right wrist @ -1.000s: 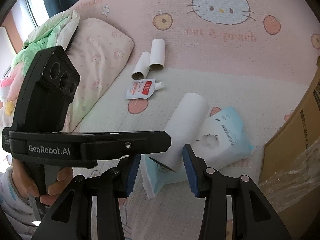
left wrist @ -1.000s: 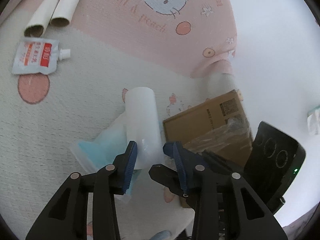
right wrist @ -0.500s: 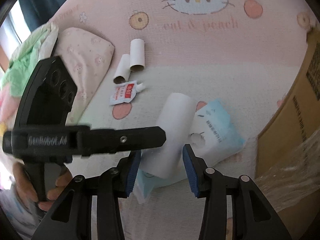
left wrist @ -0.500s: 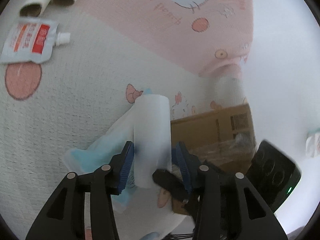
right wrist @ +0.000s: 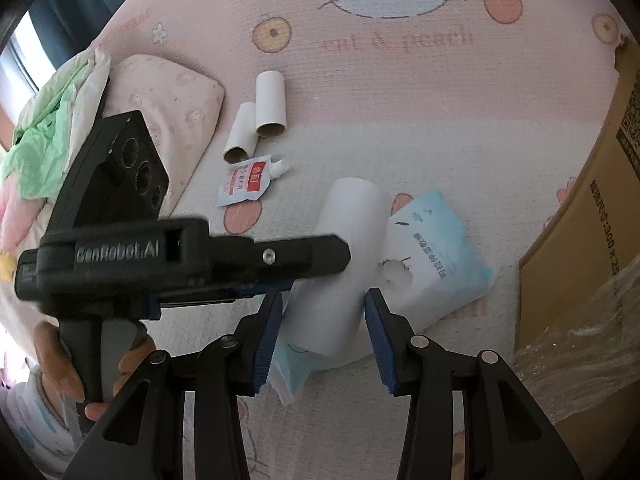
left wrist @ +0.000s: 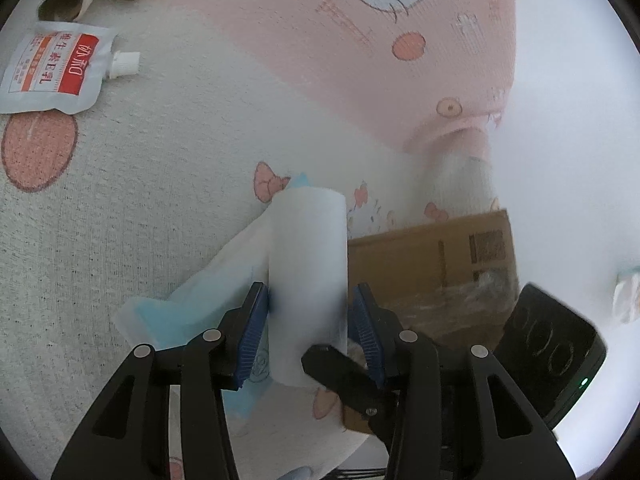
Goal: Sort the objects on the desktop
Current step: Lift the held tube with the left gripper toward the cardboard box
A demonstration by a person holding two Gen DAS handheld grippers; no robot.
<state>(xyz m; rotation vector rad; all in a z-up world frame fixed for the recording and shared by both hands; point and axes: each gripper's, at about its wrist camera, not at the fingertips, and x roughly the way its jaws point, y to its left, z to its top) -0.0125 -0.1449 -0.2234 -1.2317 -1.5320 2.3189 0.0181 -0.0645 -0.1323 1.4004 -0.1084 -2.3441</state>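
L gripper [left wrist: 308,332] jaws just widened, now straddling the white paper roll [left wrist: 306,280]; contact unclear, can't tell if gripped. R gripper [right wrist: 324,332] unchanged, jaws apart, roll between. Roll lies on light-blue tissue pack [right wrist: 436,256], brown cardboard box [right wrist: 580,240] beside; view closer vs 1s ago.

A white roll [right wrist: 344,264] lies across a blue tissue pack [right wrist: 436,256] on the bed; the right tool [right wrist: 324,332] straddles its near end, jaws apart.
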